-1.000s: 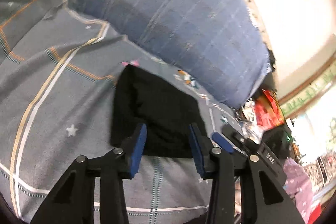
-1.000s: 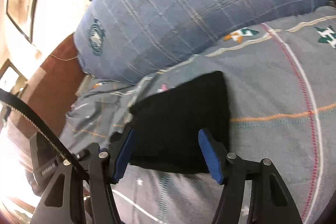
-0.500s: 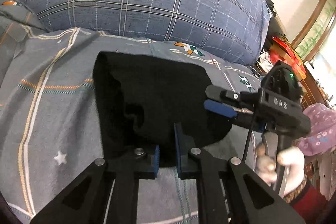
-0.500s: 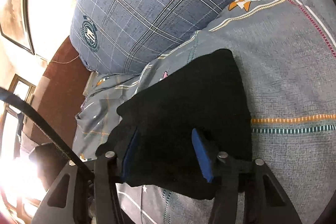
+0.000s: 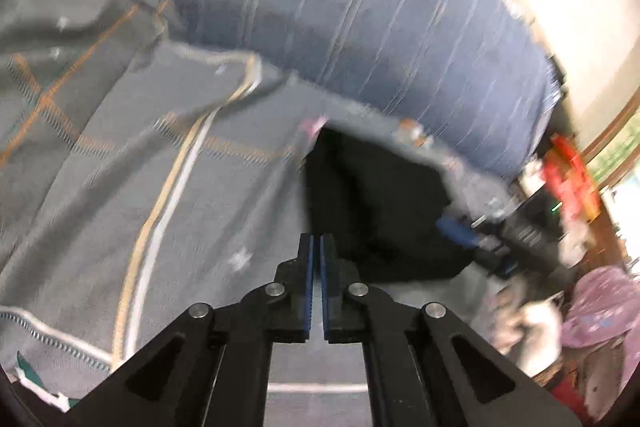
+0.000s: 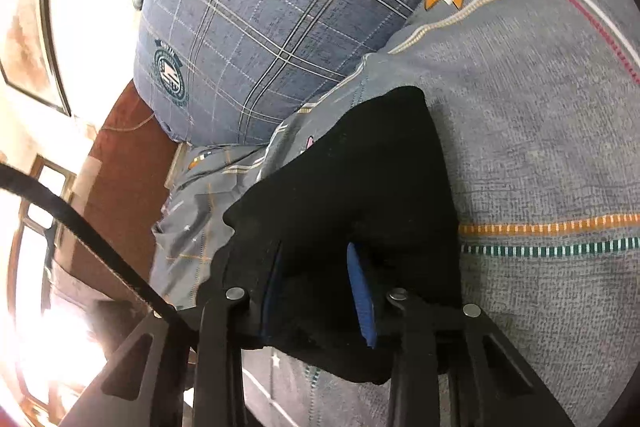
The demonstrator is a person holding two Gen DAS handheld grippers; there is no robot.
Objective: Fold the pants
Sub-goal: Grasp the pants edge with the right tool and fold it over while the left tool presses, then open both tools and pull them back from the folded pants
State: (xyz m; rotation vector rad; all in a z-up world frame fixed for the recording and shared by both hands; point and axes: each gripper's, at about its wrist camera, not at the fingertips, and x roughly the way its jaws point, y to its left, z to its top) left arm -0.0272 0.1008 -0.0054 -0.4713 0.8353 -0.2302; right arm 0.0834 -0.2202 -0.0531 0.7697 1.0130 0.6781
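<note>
Looking like a home bedroom. Grey bedsheet [image 6: 540, 147] with stitched orange and green stripes spreading out as the work surface, wrinkling toward its far-left side. Big blue plaid pillow [image 6: 260, 27] lying against the sheet's far edge. Framed picture [image 6: 28, 59] hanging on the pale wall left of the pillow, reddish-brown wooden headboard [image 6: 120, 163] showing below it. Household clutter piling up right of the pillow: red packaging [image 5: 568, 179] and pink patterned fabric [image 5: 600, 311], both blurring.
</note>
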